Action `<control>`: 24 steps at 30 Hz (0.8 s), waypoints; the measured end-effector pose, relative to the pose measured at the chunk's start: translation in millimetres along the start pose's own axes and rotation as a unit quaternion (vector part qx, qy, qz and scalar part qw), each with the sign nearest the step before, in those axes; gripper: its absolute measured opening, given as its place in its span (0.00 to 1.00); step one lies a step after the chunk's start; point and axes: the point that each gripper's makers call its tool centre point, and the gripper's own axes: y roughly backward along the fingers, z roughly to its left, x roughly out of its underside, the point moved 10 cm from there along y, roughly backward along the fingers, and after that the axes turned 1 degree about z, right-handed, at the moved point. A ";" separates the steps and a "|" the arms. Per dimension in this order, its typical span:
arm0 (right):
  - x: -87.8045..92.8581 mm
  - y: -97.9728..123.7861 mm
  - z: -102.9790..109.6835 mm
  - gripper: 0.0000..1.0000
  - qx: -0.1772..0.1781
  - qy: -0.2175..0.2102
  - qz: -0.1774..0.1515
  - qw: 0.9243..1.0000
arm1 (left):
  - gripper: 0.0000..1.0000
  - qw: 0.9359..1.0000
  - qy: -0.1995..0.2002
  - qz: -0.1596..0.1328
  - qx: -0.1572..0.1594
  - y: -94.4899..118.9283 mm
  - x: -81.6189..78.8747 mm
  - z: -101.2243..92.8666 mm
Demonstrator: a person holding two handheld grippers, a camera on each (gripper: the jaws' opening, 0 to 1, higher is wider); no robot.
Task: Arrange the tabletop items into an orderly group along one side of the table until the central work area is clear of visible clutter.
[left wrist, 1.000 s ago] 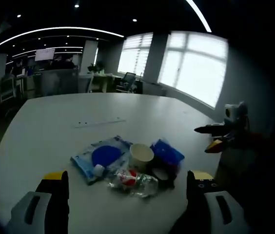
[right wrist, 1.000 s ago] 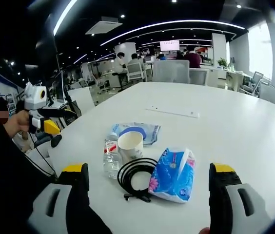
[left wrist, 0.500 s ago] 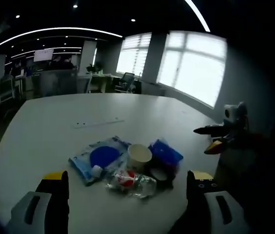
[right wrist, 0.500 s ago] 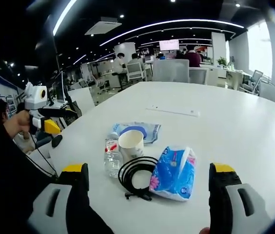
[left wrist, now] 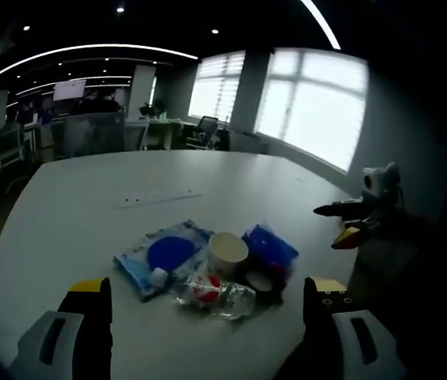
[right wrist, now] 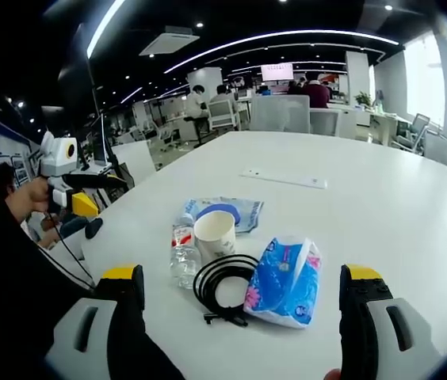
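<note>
Nothing moved; both tongs still gaping, empty, over cup, bottle, cable on desk.

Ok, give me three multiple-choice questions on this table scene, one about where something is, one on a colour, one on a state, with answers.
1. Where does the cable lie?
A. coiled beside the tissue pack, in front of the cup
B. draped over the cup
C. on the floor

2. What colour is the tissue pack?
A. green
B. blue
C. black

3. How is the bottle resting?
A. upright
B. on its side
C. held in a gripper

Answers: 1 A, the black coil sits on the table between those two. 2 B, blue wrapper with some pink. 3 B, in the left gripper view it lies flat beside the cup, while both grippers, left and right, are open and empty.
</note>
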 end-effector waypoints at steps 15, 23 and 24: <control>-2.3 -4.1 -0.6 1.00 -0.005 -0.001 0.006 1.000 | 0.99 1.000 0.001 0.006 -0.001 -3.0 -0.2 4.2; -2.5 -6.5 -3.8 1.00 -0.003 -0.001 0.009 1.000 | 0.98 1.000 0.006 0.007 -0.003 -4.2 1.2 5.3; -2.8 -6.6 -3.9 1.00 -0.003 -0.002 0.008 1.000 | 0.98 1.000 0.006 0.007 -0.003 -4.1 1.1 5.1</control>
